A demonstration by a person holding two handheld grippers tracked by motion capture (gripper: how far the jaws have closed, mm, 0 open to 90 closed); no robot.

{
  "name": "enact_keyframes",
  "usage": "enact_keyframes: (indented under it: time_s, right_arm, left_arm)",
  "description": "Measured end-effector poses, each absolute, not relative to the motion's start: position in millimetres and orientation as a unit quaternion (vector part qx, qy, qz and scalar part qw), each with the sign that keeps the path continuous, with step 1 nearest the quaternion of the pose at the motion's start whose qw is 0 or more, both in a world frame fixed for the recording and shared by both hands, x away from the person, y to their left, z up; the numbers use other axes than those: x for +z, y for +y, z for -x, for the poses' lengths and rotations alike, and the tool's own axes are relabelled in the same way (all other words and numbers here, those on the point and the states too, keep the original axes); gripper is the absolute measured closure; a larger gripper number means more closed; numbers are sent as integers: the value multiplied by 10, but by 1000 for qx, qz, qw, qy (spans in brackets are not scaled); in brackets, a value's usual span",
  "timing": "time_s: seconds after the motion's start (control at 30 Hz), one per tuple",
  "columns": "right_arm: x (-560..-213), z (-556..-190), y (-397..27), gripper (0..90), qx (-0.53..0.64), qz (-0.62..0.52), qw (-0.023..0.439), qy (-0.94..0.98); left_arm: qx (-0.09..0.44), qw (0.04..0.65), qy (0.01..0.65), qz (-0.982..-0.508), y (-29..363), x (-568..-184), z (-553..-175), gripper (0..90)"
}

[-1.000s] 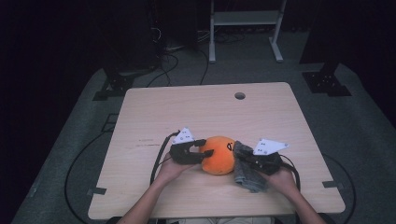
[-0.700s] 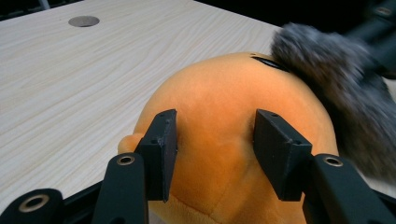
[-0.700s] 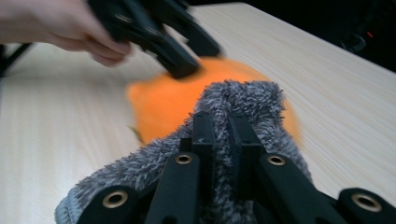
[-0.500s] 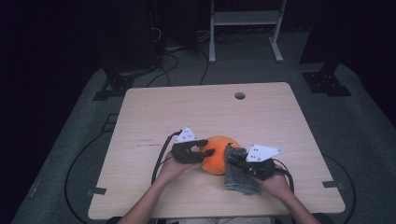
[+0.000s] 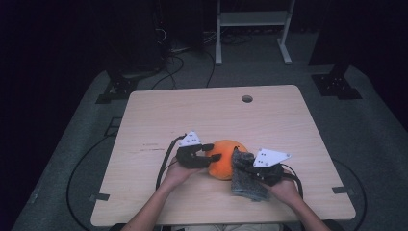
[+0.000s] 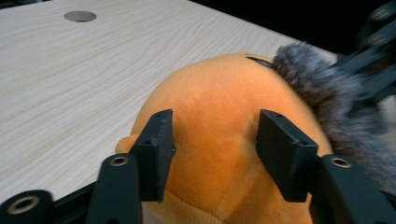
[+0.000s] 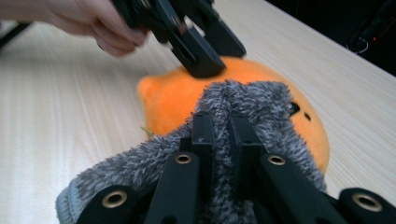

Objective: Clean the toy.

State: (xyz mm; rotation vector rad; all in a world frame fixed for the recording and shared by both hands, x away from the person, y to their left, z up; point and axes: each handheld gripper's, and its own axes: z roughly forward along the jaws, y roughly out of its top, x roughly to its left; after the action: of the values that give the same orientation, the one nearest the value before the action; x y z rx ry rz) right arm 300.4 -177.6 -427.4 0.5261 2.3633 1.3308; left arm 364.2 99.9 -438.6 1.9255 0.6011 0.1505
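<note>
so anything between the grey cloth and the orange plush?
Nothing visible. The right gripper pinches the grey fuzzy cloth, whose top already lies against the orange plush. The left gripper straddles the plush's other side.

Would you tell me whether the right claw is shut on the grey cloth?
Shut: the right claw pinches the fuzzy grey cloth.

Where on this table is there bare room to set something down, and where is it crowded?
Free: the far half of the table, from the round hole across to the left edge, and the near left corner. Crowded: the near middle, where the left gripper, orange plush toy, grey cloth and right gripper bunch together.
</note>
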Motion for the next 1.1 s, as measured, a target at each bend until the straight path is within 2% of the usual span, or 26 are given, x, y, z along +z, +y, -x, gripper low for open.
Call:
enact_keyframes:
  time_s: [0.07,0.13,0.3,0.5,0.63,0.8,0.9,1.0,1.1]
  right_arm:
    - [-4296,-3035,-1818,824,472,-195,187,839]
    - [-4317,-3058,-1915,824,454,-213,204,841]
    - [-4281,-3029,-2001,824,480,-217,188,829]
    - [-4258,-2943,-1677,823,474,-161,187,845]
    - [-4316,-2967,-1772,824,449,-180,194,853]
    - [-4348,-2948,-1949,824,455,-202,191,846]
    - [-4291,-2879,-1816,823,474,-166,182,845]
    - [-4297,-2862,-1633,822,455,-135,196,858]
    - [-4341,-2916,-1679,824,450,-143,189,861]
  left_arm:
    - [49,538,249,-804,1031,-4378,-3642,443]
    - [60,531,244,-809,1023,-4371,-3625,482]
    - [74,521,240,-816,958,-4359,-3600,545]
    - [78,516,240,-818,919,-4356,-3588,552]
    - [67,523,242,-815,946,-4364,-3608,560]
    - [82,516,234,-820,888,-4356,-3571,561]
    - [83,517,232,-820,866,-4356,-3572,562]
    - [81,517,234,-819,871,-4361,-3569,562]
    - [67,523,236,-816,908,-4368,-3584,570]
